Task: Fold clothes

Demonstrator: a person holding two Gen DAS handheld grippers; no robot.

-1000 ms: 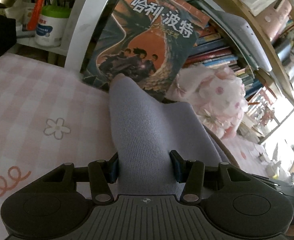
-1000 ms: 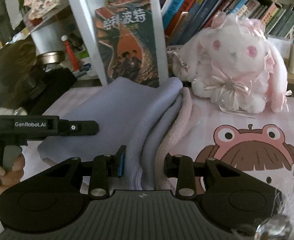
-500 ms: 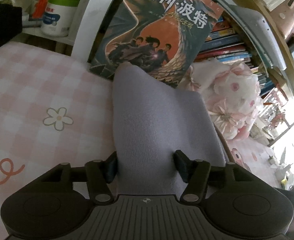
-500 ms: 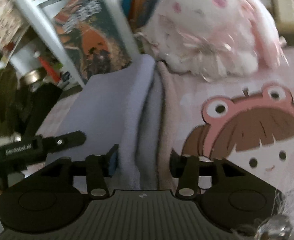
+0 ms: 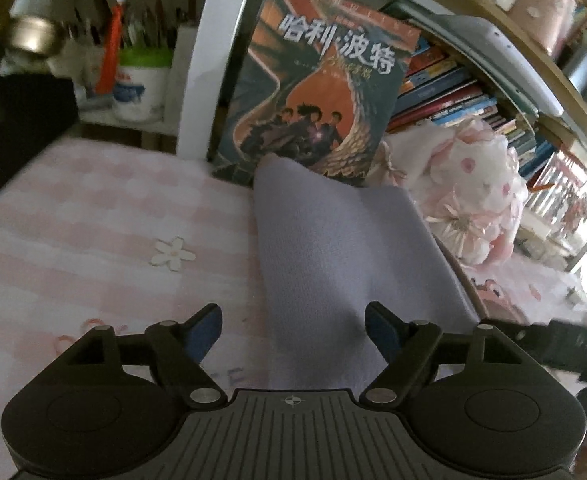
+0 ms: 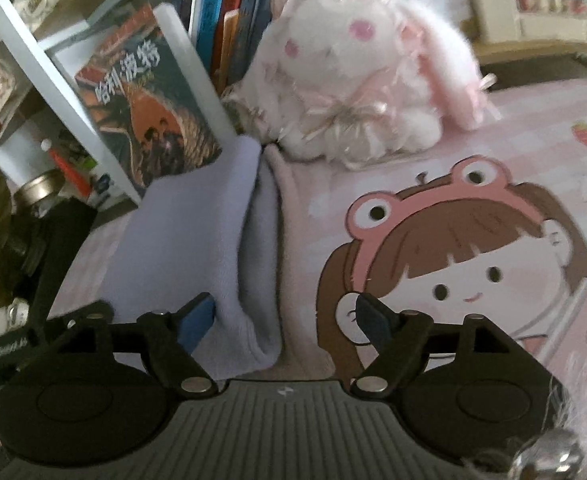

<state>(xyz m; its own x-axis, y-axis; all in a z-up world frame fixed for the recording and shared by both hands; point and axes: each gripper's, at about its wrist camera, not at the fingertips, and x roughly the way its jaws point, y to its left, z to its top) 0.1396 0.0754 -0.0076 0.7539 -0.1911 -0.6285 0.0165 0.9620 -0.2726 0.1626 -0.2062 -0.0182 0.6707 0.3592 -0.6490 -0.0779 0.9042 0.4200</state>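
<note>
A folded lavender knit garment (image 5: pixel 333 248) lies on the pink checked sheet (image 5: pixel 93 220), its far corner against a leaning book. My left gripper (image 5: pixel 293 312) sits at its near end with jaws opening. The cloth lies between them, nearer the right pad, and the left pad is well clear. In the right wrist view the garment (image 6: pixel 189 240) shows stacked lavender layers over a pink one (image 6: pixel 293 264). My right gripper (image 6: pixel 284 304) is at that folded edge, jaws opening, with neither pad pressing the cloth. The left gripper's body (image 6: pixel 21 344) shows at the left.
A dragon-cover book (image 5: pixel 317 92) leans on a white shelf post (image 5: pixel 209 60). A pink-white plush rabbit (image 6: pixel 357 80) sits right of the garment's far end. Rows of books (image 5: pixel 445 96) stand behind. A pen cup (image 5: pixel 141 84) is at the far left. A cartoon girl (image 6: pixel 453 264) is printed on the sheet.
Both grippers went from shut on the garment to wide apart, letting it go. The garment has settled flat on the sheet. The right wrist view has rolled and shifted.
</note>
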